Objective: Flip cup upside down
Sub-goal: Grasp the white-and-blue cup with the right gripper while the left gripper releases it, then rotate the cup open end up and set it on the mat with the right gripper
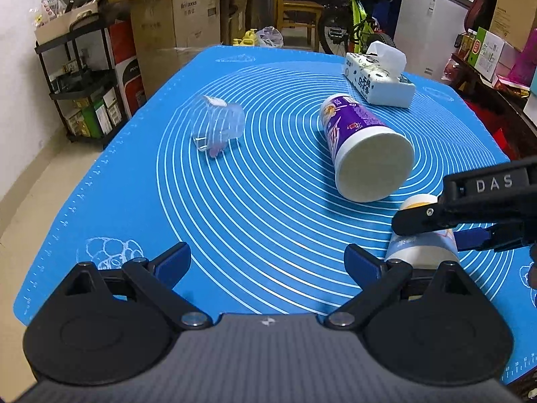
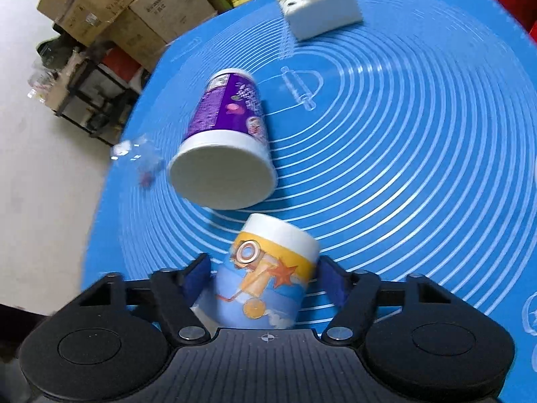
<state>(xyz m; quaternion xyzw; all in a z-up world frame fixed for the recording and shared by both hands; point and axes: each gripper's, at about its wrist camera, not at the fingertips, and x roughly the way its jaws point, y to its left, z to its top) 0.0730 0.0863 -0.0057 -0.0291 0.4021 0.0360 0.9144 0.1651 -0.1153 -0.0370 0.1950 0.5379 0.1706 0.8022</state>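
A paper cup with a blue, yellow and orange cartoon print [image 2: 265, 278] sits between the fingers of my right gripper [image 2: 265, 285], its white base pointing away from the camera. The blue pads [image 2: 198, 278] press its two sides. In the left wrist view the same cup [image 1: 421, 235] stands on the blue mat with the right gripper [image 1: 436, 225] clamped around it from the right. My left gripper [image 1: 268, 262] is open and empty, low over the mat's near edge, just left of that cup.
A purple and white cup [image 1: 362, 144] lies on its side mid-mat, also in the right wrist view [image 2: 228, 141]. A clear plastic cup [image 1: 218, 124] lies to its left. A tissue pack [image 1: 379, 74] sits at the far right. The blue mat [image 1: 268, 208] ends above the floor at left.
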